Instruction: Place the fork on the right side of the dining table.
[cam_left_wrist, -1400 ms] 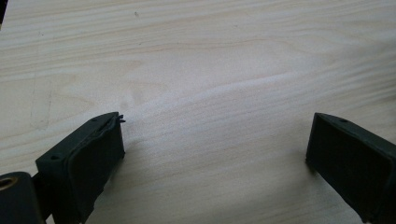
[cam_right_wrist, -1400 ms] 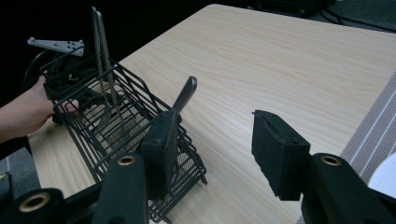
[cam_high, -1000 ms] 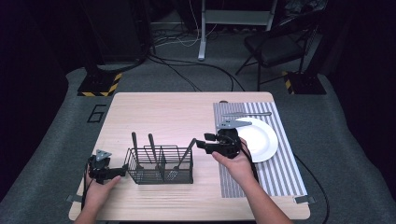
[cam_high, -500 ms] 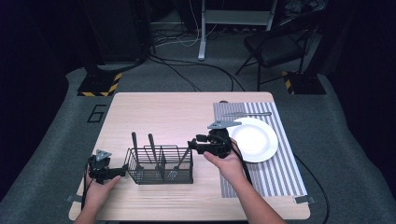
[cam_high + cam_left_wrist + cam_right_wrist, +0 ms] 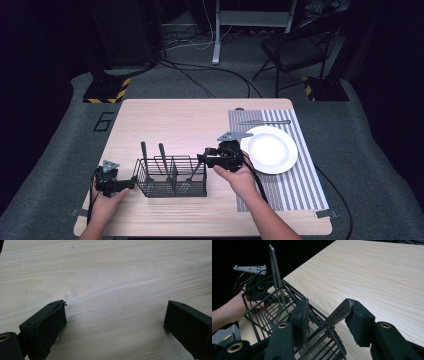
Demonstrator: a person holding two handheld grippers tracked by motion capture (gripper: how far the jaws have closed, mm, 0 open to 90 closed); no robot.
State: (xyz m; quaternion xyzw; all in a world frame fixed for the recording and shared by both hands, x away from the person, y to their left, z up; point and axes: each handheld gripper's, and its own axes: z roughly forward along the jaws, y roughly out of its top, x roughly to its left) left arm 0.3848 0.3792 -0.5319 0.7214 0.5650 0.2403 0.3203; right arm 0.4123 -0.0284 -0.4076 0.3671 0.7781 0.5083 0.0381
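**A:** What do your jaws have right now?

**B:** My right gripper [image 5: 325,315] has its jaws partly apart around a metal utensil handle [image 5: 339,312]. The handle rests against the right-hand pad; the left pad stands off it, so I would not call it clamped. My left gripper [image 5: 115,325] is spread wide with nothing between the jaws, just bare wood of the desk [image 5: 112,272].

**B:** In the high view, the handle leans out of the right end of a black wire basket [image 5: 172,176], low and centre in the frame.

**A:** How will that handle behave?

**B:** My guess: stiff, light, and slick, being smooth brushed steel. I would take it near its rounded top end, clear of the wire rim, and squeeze flat across its broad faces.

**A:** How does it look?

**B:** Grey, flat, tapering, with small lettering I cannot read. Two more dark handles [image 5: 162,159] stand upright in the basket's left half. A white plate [image 5: 272,149] sits to the right on a striped mat [image 5: 295,190].
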